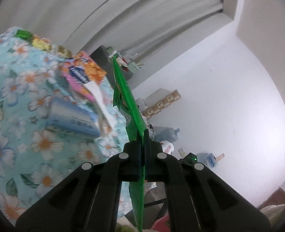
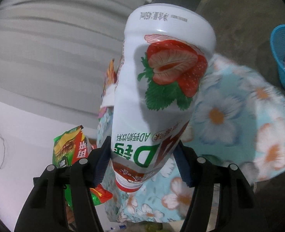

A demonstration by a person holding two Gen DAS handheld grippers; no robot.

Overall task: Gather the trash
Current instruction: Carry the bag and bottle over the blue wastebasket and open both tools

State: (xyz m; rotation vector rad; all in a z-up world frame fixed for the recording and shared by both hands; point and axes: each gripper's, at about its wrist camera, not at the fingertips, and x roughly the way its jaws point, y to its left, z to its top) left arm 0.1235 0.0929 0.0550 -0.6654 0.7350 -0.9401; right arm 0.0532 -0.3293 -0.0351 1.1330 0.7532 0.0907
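here, two wrist views of a cluttered room. the left gripper (image 1: pixel 143 135) is clamped shut on a green wrapper (image 1: pixel 126 94), seen edge-on and lifted clear of the table (image 1: pixel 13 104). the table wears a pale blue cloth printed with white and orange flowers. on it lie a blue tissue pack (image 1: pixel 73 119), an orange and pink packet (image 1: pixel 82 73) with a white strip hanging from it, and small green and yellow wrappers (image 1: pixel 32 38) at the far edge. behind the table hang grey pleated curtains (image 1: pixel 142 19). a white wall (image 1: pixel 229 87) fills the right side. along its foot are a patterned box (image 1: pixel 161 102), a clear water jug (image 1: pixel 167 133) lying on its side, and other clutter too blurred to name.

in the right view, the right gripper (image 2: pixel 142 160) grips a white bottle (image 2: pixel 161 81) with a strawberry picture. the bottle is held upside down, its red cap nearest the camera, the pads pressing on both sides of its lower label. the floral cloth shows behind it, blurred. a green and red snack bag (image 2: pixel 71 145) shows to the left, past the gripper. a blue basket (image 2: pixel 283 61) stands on the grey floor (image 2: pixel 239 9) at the right edge, with scraps inside. the grey curtains fill the upper left.
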